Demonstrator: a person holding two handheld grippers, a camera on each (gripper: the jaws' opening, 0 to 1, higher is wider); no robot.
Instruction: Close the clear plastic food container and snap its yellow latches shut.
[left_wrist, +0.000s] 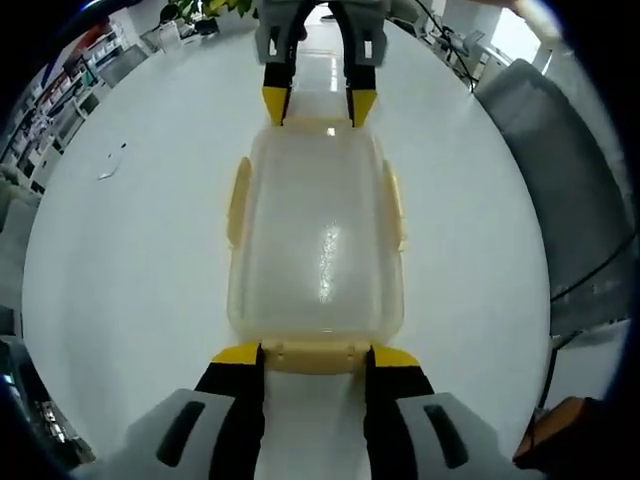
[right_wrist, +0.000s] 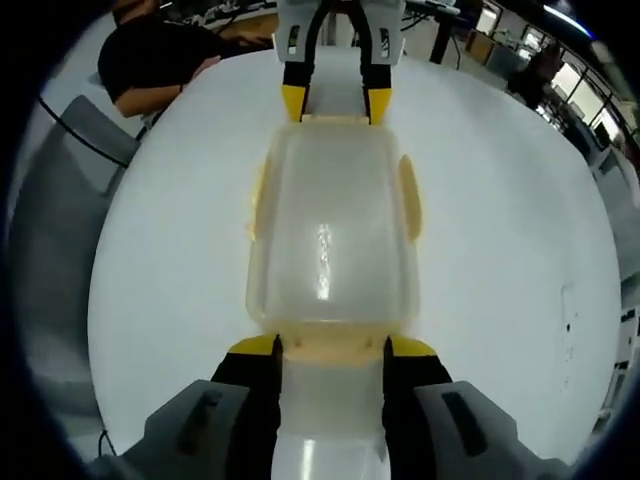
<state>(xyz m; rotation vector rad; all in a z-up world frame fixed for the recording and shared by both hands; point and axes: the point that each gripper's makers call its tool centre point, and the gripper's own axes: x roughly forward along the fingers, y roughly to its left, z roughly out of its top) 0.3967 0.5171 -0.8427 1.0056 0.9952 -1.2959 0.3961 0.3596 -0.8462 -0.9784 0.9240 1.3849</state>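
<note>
The clear plastic container (left_wrist: 318, 240) lies lengthwise on the white table (left_wrist: 150, 250) with its lid on. Pale yellow latches (left_wrist: 238, 200) stick out a little from both long sides. My left gripper (left_wrist: 316, 355) is open, and its yellow-tipped fingers (left_wrist: 240, 352) flank the latch at the near short end. My right gripper (left_wrist: 320, 105) is at the far short end. In the right gripper view the same container (right_wrist: 330, 240) lies ahead. There my right gripper (right_wrist: 332, 347) is open and straddles the end latch (right_wrist: 332, 350). The left gripper (right_wrist: 335, 103) is opposite.
A grey chair (left_wrist: 560, 150) stands by the table's right edge, and another chair (right_wrist: 70, 200) by the other side. A person in dark clothes (right_wrist: 150, 55) leans on the far table edge. A small pen-like object (left_wrist: 110, 165) lies on the table to the left.
</note>
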